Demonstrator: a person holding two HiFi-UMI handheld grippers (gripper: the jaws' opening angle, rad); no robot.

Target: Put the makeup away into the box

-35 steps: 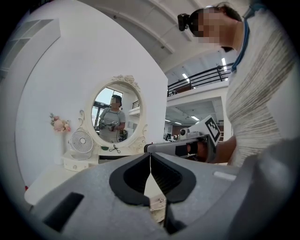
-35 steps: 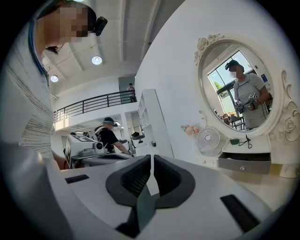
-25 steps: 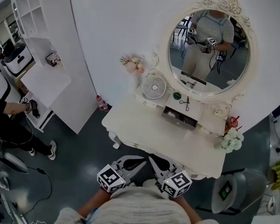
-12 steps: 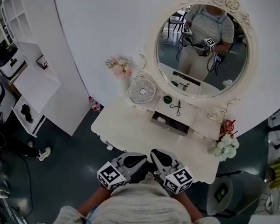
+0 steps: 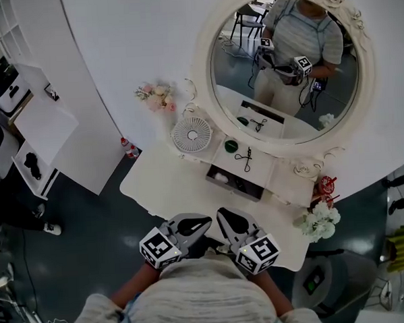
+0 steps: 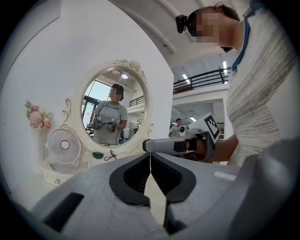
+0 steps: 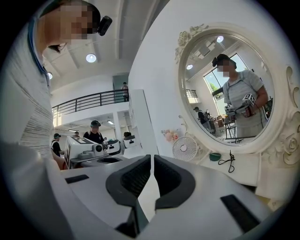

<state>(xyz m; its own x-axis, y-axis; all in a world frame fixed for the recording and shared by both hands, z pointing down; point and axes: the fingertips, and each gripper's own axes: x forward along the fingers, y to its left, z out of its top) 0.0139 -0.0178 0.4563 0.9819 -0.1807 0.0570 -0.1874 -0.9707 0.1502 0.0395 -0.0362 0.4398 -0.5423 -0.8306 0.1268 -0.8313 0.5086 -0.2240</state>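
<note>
A small white box (image 5: pixel 235 170) with an open drawer stands on the white dressing table (image 5: pixel 170 189) below the oval mirror (image 5: pixel 284 58). On the box's lid lie a green round compact (image 5: pixel 231 146) and a black eyelash curler (image 5: pixel 245 155). Both show again in the left gripper view, compact (image 6: pixel 97 155) and curler (image 6: pixel 111 155), and in the right gripper view, compact (image 7: pixel 215 156) and curler (image 7: pixel 229 159). My left gripper (image 5: pixel 204 223) and right gripper (image 5: pixel 224 216) hang close to my chest at the table's near edge. Both are shut and hold nothing.
A white desk fan (image 5: pixel 191 134) stands left of the box, pink flowers (image 5: pixel 155 96) behind it. White flowers (image 5: pixel 320 222) and a red ornament (image 5: pixel 323 185) sit at the table's right end. A grey bin (image 5: pixel 319 279) is on the floor at the right.
The head view has come nearer to the dressing table, which now looks larger and sits further left. Both grippers stay shut near my chest.
</note>
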